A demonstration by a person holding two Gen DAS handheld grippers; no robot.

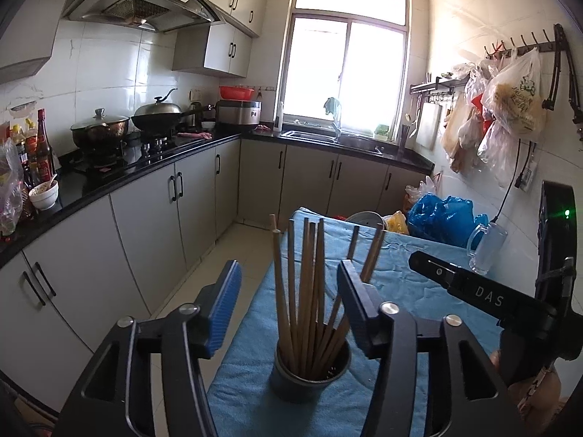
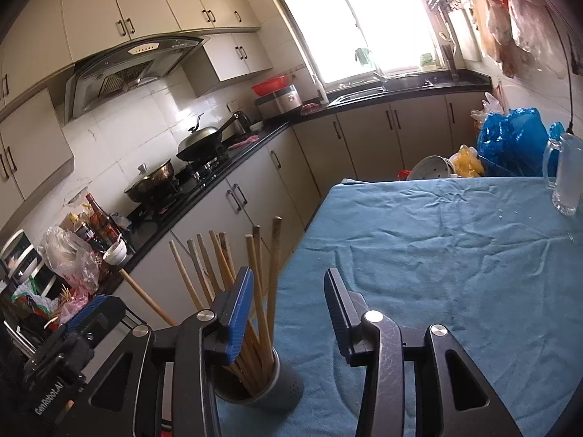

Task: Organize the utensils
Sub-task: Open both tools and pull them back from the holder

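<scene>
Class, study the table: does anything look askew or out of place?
Little stands out. The chopsticks stand in the grey holder, fanned at mixed angles rather than bundled. The blue cloth is wrinkled, with small white specks near the glass mug.

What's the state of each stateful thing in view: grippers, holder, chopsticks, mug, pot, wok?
left gripper: open, holding nothing
right gripper: open, holding nothing
chopstick holder: upright on blue cloth
chopsticks: standing in holder
glass mug: upright, looks empty
pot: lidded
wok: lidded
</scene>
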